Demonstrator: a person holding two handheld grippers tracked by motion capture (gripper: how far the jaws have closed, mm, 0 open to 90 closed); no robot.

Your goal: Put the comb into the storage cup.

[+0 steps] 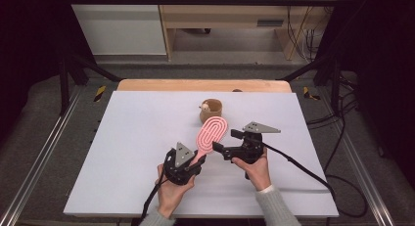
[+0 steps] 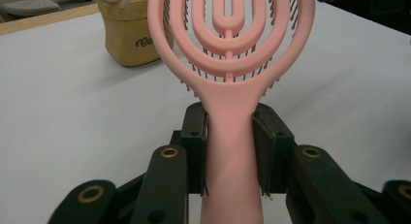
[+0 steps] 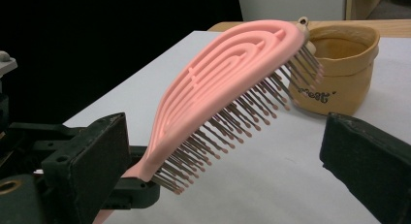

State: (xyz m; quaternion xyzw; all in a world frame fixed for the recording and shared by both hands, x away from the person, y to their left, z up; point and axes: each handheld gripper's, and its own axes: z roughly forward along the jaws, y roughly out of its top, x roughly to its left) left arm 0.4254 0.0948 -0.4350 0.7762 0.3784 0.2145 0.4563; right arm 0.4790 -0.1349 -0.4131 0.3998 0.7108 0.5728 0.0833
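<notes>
At the table (image 1: 122, 152), the hairbrush (image 1: 211, 132) rises from my left gripper (image 1: 195, 163), clamped by its handle, head toward the small basket (image 1: 211, 110) behind it; my right gripper (image 1: 224, 143), jaws apart, sits just right of the brush.

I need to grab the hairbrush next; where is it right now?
In the high view the pink hairbrush is mid-table, handle clamped in the left gripper, head just before the tan pouch.
</notes>
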